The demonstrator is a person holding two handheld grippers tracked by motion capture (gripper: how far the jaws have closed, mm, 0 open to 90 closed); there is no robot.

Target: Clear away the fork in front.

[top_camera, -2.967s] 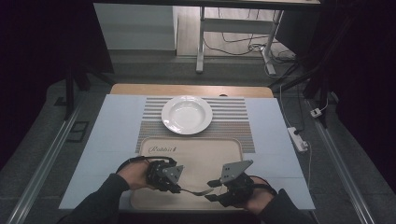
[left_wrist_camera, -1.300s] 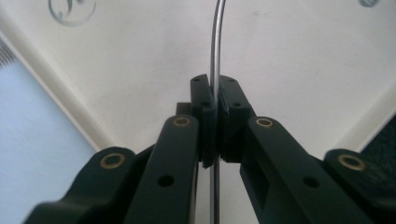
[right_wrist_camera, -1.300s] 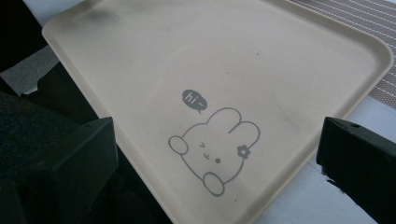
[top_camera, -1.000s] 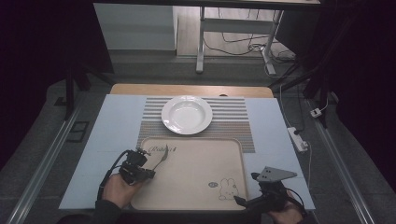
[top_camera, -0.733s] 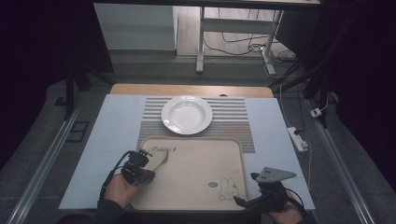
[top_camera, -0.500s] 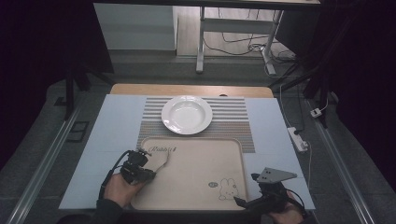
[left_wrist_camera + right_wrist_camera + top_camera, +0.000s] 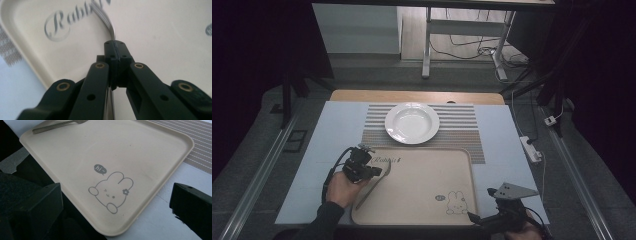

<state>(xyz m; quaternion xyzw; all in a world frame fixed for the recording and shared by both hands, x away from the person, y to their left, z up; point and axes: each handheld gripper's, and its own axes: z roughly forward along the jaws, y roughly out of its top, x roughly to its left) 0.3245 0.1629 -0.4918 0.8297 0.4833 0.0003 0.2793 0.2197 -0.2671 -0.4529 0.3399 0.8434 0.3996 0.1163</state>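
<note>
Gripping a slim silver metal fork (image 7: 373, 182) with left gripper (image 7: 371, 171), jaws having just been closing, now pinched tight on the neck below the tines. Fork lying over the left part of the beige rectangular rabbit-print tray (image 7: 422, 210), beside the "Rabbit" lettering. Resting right gripper (image 7: 476, 218) at the tray's near right corner, jaws spread wide, holding nothing.
</note>
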